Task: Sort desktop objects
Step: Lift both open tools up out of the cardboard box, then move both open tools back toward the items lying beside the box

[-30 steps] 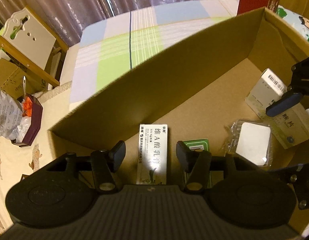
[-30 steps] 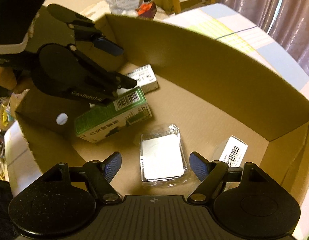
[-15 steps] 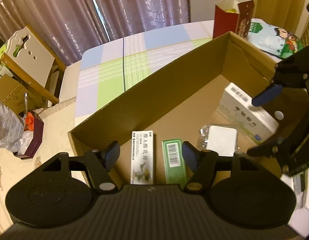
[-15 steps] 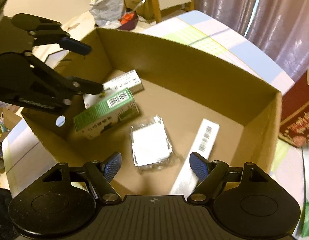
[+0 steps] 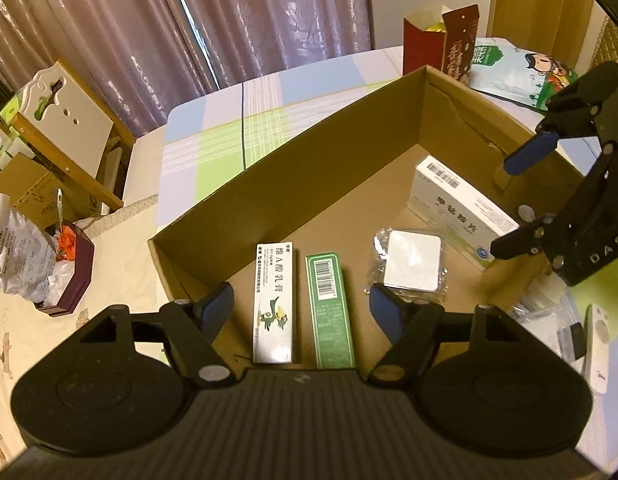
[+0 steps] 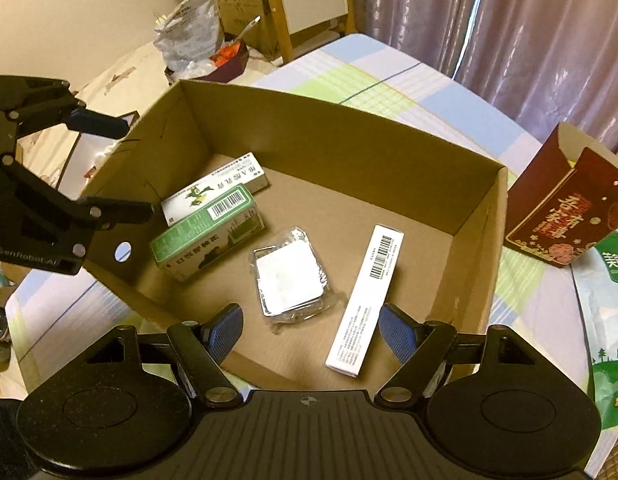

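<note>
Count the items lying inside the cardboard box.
4: a white ointment carton at the far left, a green carton beside it, a clear packet mid-floor, and a long white carton at right.

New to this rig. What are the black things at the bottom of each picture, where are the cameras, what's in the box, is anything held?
No robot arm here: a person holds one two-finger claw in each hand, each with a fisheye camera looking along its fingers. The left wrist view shows the left claw; the right wrist view shows the right claw. Each also appears at the edge of the other's view. Both are open and hold nothing. Below them is a cardboard box on a checked tablecloth. In it lie a white medicine carton, a green carton, a clear-wrapped white pad and a long white carton.
</note>
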### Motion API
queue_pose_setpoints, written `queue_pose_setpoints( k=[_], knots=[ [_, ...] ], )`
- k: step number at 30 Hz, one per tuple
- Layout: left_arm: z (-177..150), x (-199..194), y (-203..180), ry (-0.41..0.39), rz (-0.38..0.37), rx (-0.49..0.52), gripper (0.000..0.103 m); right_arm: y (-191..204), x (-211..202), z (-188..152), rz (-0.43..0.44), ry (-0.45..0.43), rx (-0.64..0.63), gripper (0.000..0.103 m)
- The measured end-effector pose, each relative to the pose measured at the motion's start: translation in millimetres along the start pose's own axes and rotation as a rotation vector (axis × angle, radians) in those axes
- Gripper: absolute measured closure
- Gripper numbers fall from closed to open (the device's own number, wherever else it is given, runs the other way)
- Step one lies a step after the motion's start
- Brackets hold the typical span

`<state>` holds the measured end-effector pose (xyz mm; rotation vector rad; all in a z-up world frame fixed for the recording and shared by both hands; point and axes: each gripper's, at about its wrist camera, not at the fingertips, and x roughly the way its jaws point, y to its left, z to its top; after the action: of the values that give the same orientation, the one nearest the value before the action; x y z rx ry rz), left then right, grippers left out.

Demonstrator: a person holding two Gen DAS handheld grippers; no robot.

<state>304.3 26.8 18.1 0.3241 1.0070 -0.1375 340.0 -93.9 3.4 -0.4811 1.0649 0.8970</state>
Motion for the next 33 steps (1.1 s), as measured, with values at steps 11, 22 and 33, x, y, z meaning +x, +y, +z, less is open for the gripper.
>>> queue_pose_setpoints(
  k=[11,22,33],
  knots=[
    [-21.8,-45.0,-15.8,-0.054,0.008,-0.01,0.027,5.9,-44.7,-23.3,-0.05,-0.095,0.048,0.025],
    [-49.4,-91.8,-31.8,-0.117,0.022,-0.024,0.023,10.1,-92.4,-55.1,-0.064,-0.225,0.118,0.025],
    [-79.4,-114.3,-42.6,-0.135,0.005,-0.053,0.023,0.5,-111.9,-103.9,-0.066,-0.285,0.27,0.025]
  ],
)
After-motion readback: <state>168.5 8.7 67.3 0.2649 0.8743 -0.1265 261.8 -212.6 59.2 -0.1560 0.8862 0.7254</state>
